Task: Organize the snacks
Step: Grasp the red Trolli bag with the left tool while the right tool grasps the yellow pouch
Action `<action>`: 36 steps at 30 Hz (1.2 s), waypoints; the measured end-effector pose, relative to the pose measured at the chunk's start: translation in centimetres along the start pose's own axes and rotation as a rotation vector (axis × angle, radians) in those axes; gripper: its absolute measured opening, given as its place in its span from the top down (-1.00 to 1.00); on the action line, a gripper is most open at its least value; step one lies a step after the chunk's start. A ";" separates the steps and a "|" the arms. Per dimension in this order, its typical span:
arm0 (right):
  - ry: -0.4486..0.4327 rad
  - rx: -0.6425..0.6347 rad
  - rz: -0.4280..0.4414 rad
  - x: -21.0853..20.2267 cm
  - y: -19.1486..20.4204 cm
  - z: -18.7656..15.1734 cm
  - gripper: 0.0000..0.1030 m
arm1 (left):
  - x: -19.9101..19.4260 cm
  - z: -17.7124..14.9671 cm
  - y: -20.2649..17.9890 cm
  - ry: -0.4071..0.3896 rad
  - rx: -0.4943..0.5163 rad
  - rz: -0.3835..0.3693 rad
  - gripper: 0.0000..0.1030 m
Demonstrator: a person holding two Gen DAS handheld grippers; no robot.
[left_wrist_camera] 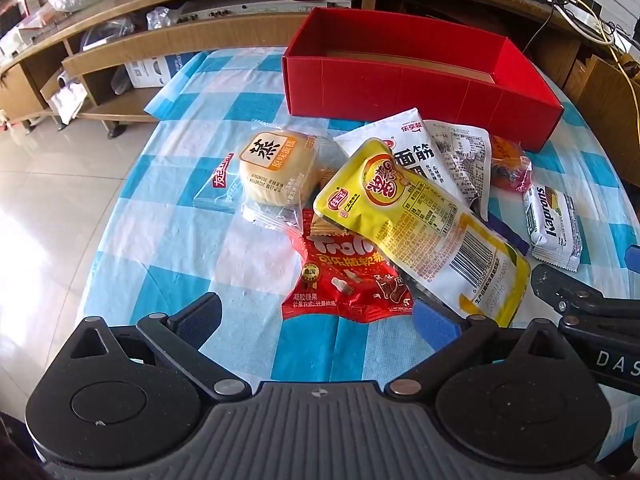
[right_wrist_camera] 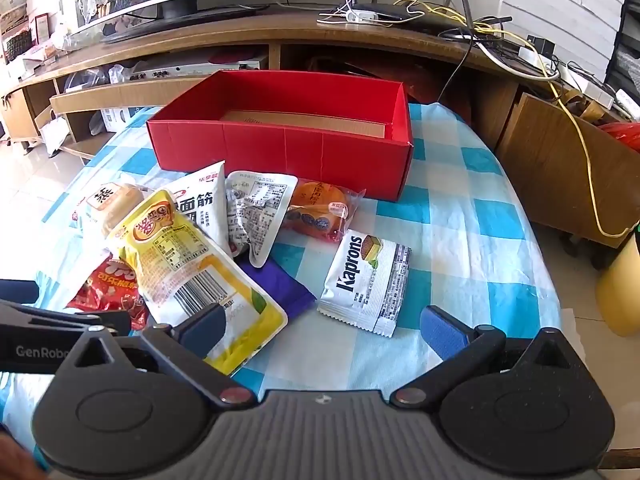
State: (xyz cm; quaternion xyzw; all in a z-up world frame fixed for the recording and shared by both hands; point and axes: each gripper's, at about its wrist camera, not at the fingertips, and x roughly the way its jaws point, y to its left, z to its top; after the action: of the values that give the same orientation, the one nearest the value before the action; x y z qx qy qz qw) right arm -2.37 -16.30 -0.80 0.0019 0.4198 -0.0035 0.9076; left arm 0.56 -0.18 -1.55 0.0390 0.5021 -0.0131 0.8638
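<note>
An open red box stands at the back of the table; it also shows in the right wrist view. In front of it lies a pile of snacks: a yellow packet, a red candy packet, a wrapped cake, a white packet, an orange-filled packet and a white Kaprons wafer. My left gripper is open above the red candy packet. My right gripper is open just before the Kaprons wafer and the yellow packet.
The table carries a blue and white checked cloth. A wooden TV cabinet with cables stands behind it. A purple packet lies under the pile. Tiled floor lies to the left.
</note>
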 end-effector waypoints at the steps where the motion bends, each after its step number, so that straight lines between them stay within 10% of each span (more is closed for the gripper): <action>1: 0.001 -0.001 0.000 0.0 0.0 0.0 -1.00 | 0.0 0.0 0.0 0.002 0.001 0.001 -0.98; 23: -0.022 -0.111 0.046 1.1 1.4 1.2 -1.00 | 0.7 0.1 1.6 0.035 -0.044 -0.008 -0.97; 36: 0.115 -0.322 0.340 4.3 5.6 4.5 -1.00 | 1.3 -0.1 5.7 0.084 -0.163 -0.013 -0.90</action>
State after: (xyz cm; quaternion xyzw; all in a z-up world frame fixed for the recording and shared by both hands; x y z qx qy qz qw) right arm 3.89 -10.76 -1.21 -0.0720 0.4597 0.2165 0.8582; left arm 1.44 5.50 -2.46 -0.0343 0.5377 0.0239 0.8421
